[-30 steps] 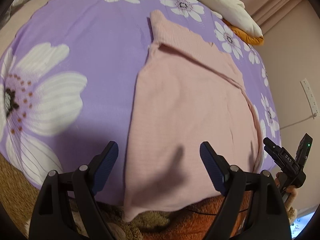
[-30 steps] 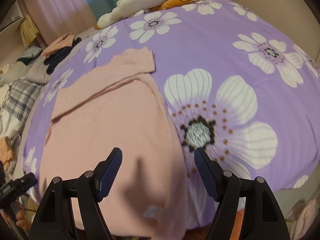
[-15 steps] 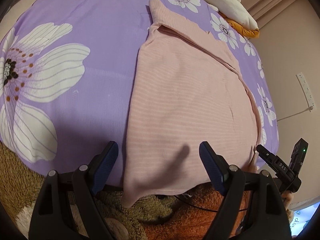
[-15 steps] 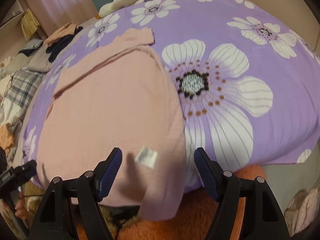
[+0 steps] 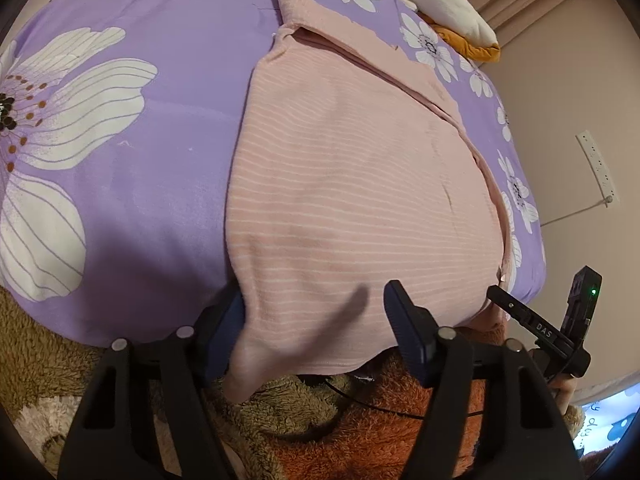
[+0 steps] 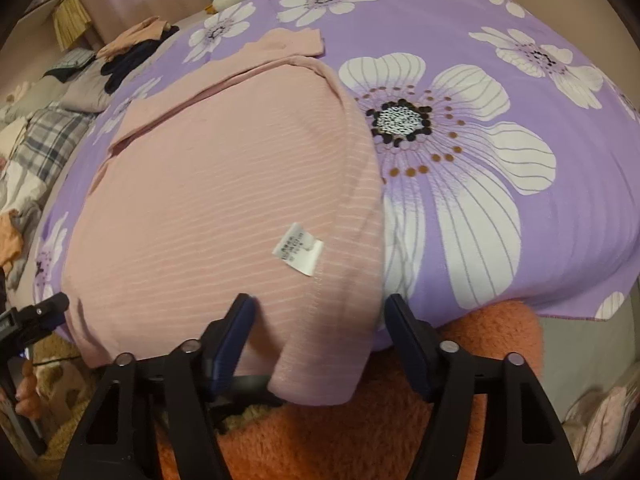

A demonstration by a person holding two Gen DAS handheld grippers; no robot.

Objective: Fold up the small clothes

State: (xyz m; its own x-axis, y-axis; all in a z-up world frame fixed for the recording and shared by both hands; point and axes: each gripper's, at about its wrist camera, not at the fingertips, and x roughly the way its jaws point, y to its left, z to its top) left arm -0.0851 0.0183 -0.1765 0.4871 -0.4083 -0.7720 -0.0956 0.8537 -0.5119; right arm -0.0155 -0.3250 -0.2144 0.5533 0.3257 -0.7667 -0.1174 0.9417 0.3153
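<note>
Grippers first: left gripper and right gripper each straddle a near corner of the pink striped top, jaws closing, with hem cloth between them but not pinched yet as far as I can see. The top lies flat on the purple flowered sheet, long axis running straight away from both grippers, sleeves already tucked at the far end and its near hem hanging off the bed edge. Neither hand is nearer, one corner each. Care label sits near the right corner. No containers anywhere.
</note>
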